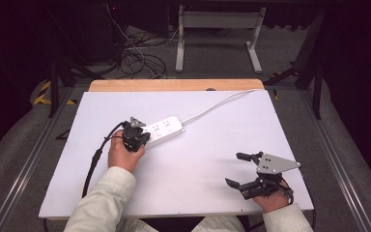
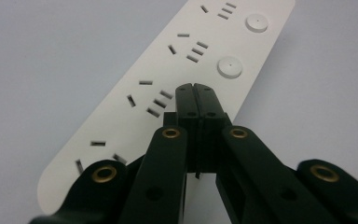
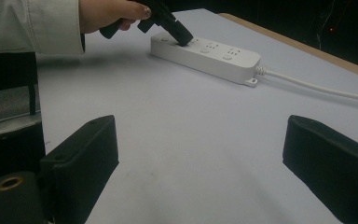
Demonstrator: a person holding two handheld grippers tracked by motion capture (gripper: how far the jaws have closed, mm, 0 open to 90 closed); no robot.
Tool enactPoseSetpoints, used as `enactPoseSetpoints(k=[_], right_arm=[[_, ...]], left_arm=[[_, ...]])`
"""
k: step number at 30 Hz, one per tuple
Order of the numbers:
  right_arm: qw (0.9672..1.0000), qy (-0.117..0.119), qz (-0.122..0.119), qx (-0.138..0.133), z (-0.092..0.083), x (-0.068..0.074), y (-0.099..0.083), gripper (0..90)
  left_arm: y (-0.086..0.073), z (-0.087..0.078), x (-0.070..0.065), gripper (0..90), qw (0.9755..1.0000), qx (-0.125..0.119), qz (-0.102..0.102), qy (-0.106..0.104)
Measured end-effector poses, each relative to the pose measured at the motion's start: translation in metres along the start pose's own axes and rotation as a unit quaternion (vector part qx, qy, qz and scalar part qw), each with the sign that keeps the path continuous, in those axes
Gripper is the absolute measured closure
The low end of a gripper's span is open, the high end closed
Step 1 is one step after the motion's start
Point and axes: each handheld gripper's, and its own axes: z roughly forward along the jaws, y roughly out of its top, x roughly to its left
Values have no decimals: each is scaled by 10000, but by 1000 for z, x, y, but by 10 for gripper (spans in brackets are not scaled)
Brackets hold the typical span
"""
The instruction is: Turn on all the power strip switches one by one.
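Note:
A white power strip (image 1: 164,129) lies flat on the white board (image 1: 198,159), with its white cord (image 1: 217,104) running off to the back right. My left gripper (image 1: 144,137) is shut, nothing between its jaws, and its tips rest on top of the strip (image 2: 168,70) beside a row of sockets. Two round buttons (image 2: 229,67) lie just beyond the closed tips (image 2: 195,88). The right gripper view shows those tips (image 3: 184,39) touching the strip (image 3: 209,56) near its left end. My right gripper (image 1: 235,169) is open and empty near the front right of the board, its jaws (image 3: 200,140) wide apart.
A wooden table edge (image 1: 174,85) borders the board at the back. A black cable (image 1: 94,162) trails from the left gripper down the board's left side. Loose cables (image 1: 135,58) and a white frame (image 1: 217,21) stand on the floor beyond.

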Motion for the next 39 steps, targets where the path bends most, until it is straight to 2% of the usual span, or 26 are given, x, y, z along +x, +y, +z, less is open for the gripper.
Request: enactPoseSetpoints(k=[2,4,5,7,8,10,12,16,21,26,31,37,39], right_arm=[[10000,4,10,-3,0,0,0,105],[10000,-2,6,-7,0,0,0,105],[10000,-16,2,-24,-1,0,0,105],[10000,-10,13,-48,-2,-1,0,105],[10000,-18,20,-44,-2,-1,-1,105],[10000,-15,17,-31,-2,-2,-1,105],[10000,0,11,-52,-1,-2,0,105],[10000,-6,-1,-56,-2,-1,0,105],[10000,-10,0,-58,-2,-1,0,105],[10000,-5,0,-59,-2,-1,0,105],[10000,7,-14,-54,-2,-1,0,105],[10000,8,-3,-57,-3,-2,0,105],[10000,14,-5,-61,-3,-1,0,105]], left_arm=[[0,1,-3,900,10000,-28,51,-45],[1,1,-6,900,9998,2,181,44],[3,-1,-7,900,9997,22,233,21],[4,-4,-6,900,9997,-4,251,32],[7,-8,-4,900,9998,-180,68,-75],[11,-13,-3,900,9993,-315,-49,-171],[14,-15,-4,900,9992,-362,-59,-185],[24,-21,-8,900,9985,-507,50,-195],[32,-22,-13,900,9977,-593,55,-329],[33,-15,-15,900,9980,-526,54,-333],[33,5,-14,900,9987,-349,-77,-375],[32,11,-13,900,9992,-251,-72,-315],[31,12,-12,900,9992,-230,-130,-294]])
